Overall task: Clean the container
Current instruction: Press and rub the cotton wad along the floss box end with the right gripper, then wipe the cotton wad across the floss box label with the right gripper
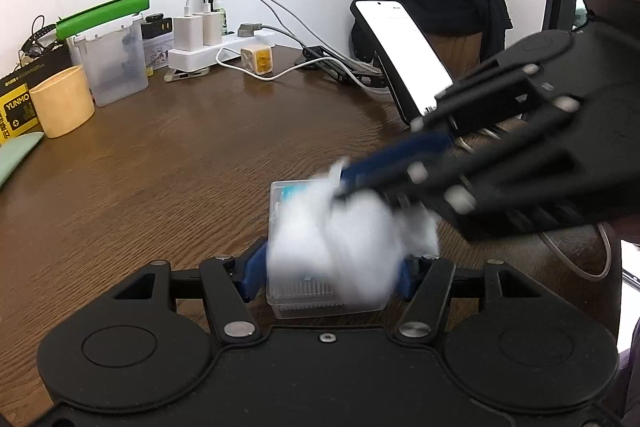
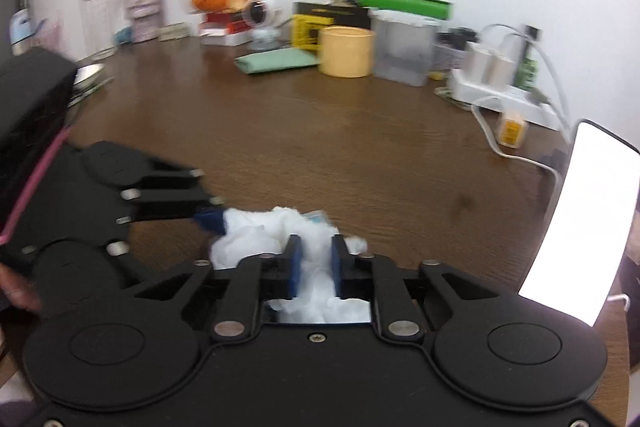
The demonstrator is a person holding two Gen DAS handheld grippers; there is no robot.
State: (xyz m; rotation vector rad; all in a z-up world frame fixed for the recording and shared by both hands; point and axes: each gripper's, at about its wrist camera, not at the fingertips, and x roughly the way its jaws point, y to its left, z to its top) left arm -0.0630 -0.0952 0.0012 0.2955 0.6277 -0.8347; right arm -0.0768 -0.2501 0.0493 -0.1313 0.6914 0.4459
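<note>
Resting on the brown wooden tabletop [image 1: 180, 163], one small clear plastic container [image 1: 300, 297] sits clamped between the left gripper's [image 1: 326, 271] jaws, long axis pointing away from that gripper. Contents are blurred. One white cotton wad [image 1: 352, 239], pinched in the right gripper's [image 2: 316, 263] narrow jaws, covers the container's top.

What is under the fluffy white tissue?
A small clear container, held by the left gripper. The tissue, held by the right gripper, covers most of its top.
</note>
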